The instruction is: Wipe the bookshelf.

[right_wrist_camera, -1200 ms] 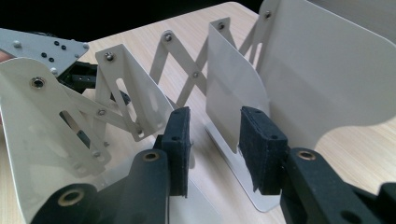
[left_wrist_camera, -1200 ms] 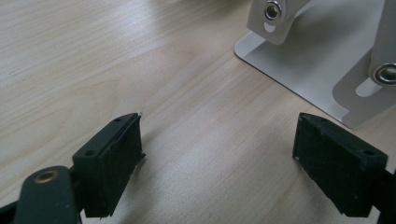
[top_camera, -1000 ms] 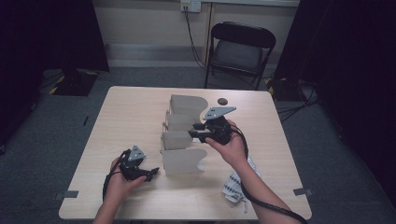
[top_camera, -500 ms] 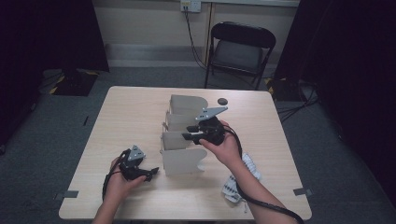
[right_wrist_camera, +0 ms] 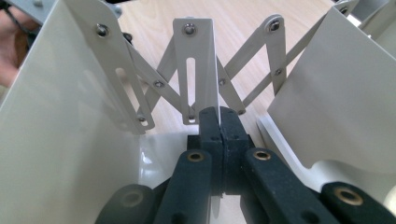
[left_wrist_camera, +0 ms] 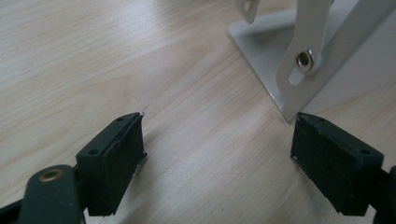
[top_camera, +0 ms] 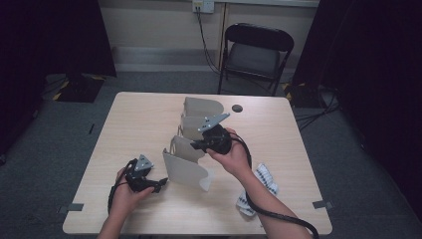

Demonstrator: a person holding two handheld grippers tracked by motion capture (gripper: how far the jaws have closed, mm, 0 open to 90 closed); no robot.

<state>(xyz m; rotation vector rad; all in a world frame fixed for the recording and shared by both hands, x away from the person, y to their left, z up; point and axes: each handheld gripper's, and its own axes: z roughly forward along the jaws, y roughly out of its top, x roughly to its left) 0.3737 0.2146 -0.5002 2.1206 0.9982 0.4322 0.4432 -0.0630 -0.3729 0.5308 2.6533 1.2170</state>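
A white folding rack (top_camera: 184, 172) of upright panels joined by scissor links stands mid-table. My right gripper (top_camera: 196, 145) reaches in from the right between its front panels. In the right gripper view the gripper (right_wrist_camera: 219, 122) is shut on the thin edge of a rack divider, below a slotted link strip (right_wrist_camera: 196, 70). My left gripper (top_camera: 158, 184) rests low on the table just left of the front panel. Its jaws (left_wrist_camera: 217, 154) stand wide open with bare wood between them, and the rack's foot and link (left_wrist_camera: 299, 70) lie just ahead.
A small dark round object (top_camera: 237, 107) lies at the table's far side. Striped material (top_camera: 260, 185) lies near the right forearm. A black folding chair (top_camera: 256, 50) stands beyond the far table edge (top_camera: 149, 94).
My right gripper has moved left and a little nearer, deeper into the rack. The rack's front panel has shifted left and tilted. The left gripper has stayed put.
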